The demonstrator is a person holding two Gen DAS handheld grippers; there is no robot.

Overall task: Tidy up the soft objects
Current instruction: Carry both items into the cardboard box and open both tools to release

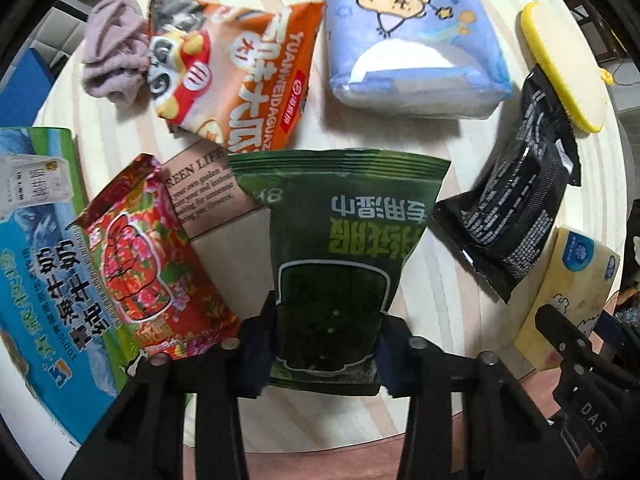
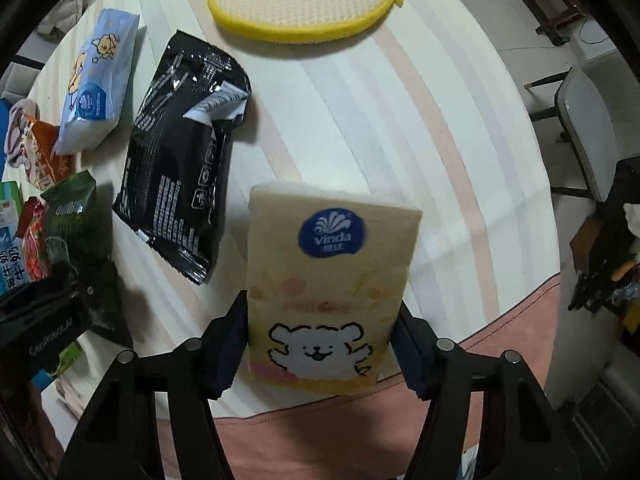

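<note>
Both packs gripped, long axes running straight out from the jaws.

Nearest, at the table's (image 2: 360,128) near edge: right gripper (image 2: 320,344) pinching the yellow tissue pack (image 2: 332,280) by its near end, left gripper (image 1: 326,344) likewise clamped on the dark green wipes pouch (image 1: 340,240), each pack pointing away toward the far edge. Seemingly lifted rather than resting, though hard to tell. Just beyond, between the two: black pouch (image 2: 180,160), lying diagonally, closer to the right gripper. Farther: orange snack bag (image 1: 236,76), blue tissue pack (image 1: 408,40), yellow sponge pad (image 2: 304,0) near the far edge.
</note>
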